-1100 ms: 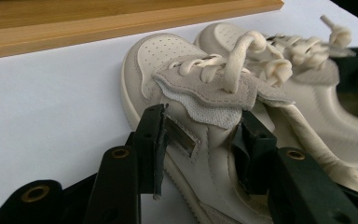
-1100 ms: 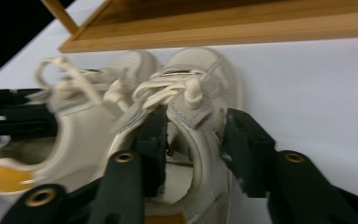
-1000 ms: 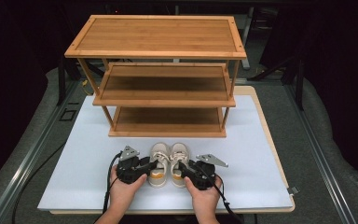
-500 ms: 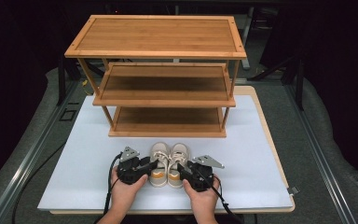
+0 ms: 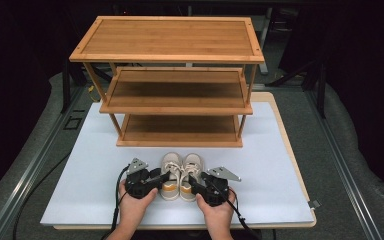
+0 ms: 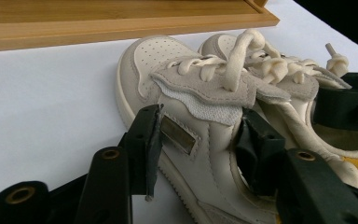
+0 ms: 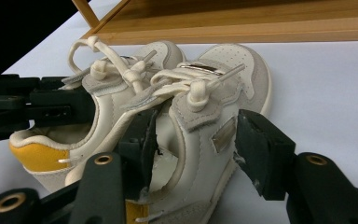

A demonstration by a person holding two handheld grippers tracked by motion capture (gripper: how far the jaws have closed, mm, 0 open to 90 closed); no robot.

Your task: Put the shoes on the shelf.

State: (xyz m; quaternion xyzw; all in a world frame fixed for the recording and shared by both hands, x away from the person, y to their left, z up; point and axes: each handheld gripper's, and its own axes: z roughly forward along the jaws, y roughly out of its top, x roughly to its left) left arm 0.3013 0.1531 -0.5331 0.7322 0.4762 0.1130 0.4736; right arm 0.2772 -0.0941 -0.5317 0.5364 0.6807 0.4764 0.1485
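While beside rack (image 5: 180, 142), shoes (image 5: 181, 172) unhemmed.

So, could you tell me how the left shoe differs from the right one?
The left shoe sits between the jaws of the left gripper, the right shoe between those of the right gripper; both pairs of jaws have just been opening. The left shoe's lace stands in a tall loop; the right shoe's ends in knotted tips. Both are cream with orange heels, side by side, toes toward the rack.
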